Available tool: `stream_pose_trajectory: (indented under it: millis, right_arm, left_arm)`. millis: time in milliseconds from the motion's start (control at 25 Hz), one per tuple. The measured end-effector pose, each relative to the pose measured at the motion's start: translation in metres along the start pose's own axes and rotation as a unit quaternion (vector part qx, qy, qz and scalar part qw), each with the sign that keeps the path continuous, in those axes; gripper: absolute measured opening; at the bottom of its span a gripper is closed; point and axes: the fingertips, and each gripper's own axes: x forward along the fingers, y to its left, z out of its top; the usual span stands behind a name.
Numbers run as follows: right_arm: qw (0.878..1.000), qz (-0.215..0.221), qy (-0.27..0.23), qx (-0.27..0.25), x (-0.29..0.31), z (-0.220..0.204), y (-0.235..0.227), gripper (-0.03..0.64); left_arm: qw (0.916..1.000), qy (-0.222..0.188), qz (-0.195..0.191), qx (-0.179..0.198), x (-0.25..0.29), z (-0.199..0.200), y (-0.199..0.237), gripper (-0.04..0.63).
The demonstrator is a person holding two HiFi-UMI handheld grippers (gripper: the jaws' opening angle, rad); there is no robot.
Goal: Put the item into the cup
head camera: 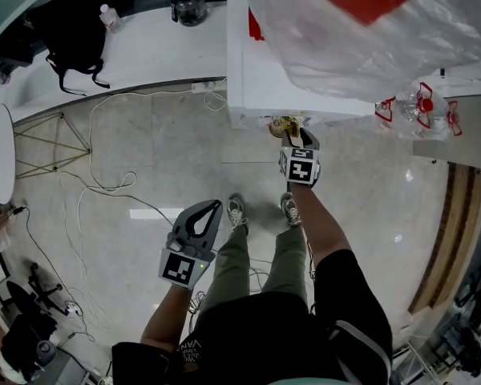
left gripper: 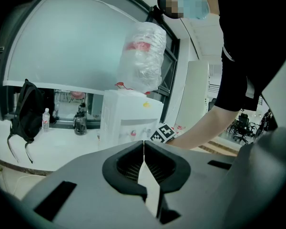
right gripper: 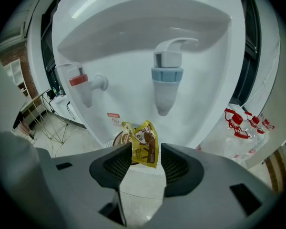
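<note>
Yellow foil packet (right gripper: 143, 144), brown print, crinkled, upright between the parted jaws of the right gripper (right gripper: 147, 152); one ribbed pad sits just beside its edge, with a gap at the other, and neither squeezes it. Cup (right gripper: 118, 138): brown round rim just behind the packet, on the dispenser's ledge; whether the packet's lower end is inside cannot be told. Water dispenser (right gripper: 133, 66): glossy white plastic, curved recess, blue tap (right gripper: 168, 75) and red tap (right gripper: 81, 82) above. Left gripper (left gripper: 144, 147): matte grey, jaws together, nothing between them, low over the tiled floor (head camera: 144, 159), well apart from the dispenser.
</note>
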Motion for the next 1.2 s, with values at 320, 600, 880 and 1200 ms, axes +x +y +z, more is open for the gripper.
stream_pose_trajectory:
  millis: [320, 600, 880, 1200]
  right_arm:
    - [1.000, 0.011, -0.017, 0.013, -0.020, 0.006, -0.002, 0.172]
    - [0.998, 0.053, -0.029, -0.001, -0.055, 0.008, -0.001, 0.098]
    - [0.994, 0.100, -0.048, -0.020, -0.103, 0.021, 0.002, 0.064]
    - [0.985, 0.152, -0.086, -0.018, -0.160, 0.047, 0.006, 0.058]
  left_arm:
    - [1.0000, -0.007, -0.002, 0.000, 0.007, 0.012, -0.010, 0.023]
    - [0.9997, -0.019, -0.008, 0.011, 0.019, 0.030, -0.029, 0.023]
    - [0.9993, -0.034, -0.004, 0.015, 0.028, 0.053, -0.054, 0.023]
    - [0.9985, -0.049, 0.007, 0.023, 0.035, 0.078, -0.086, 0.023]
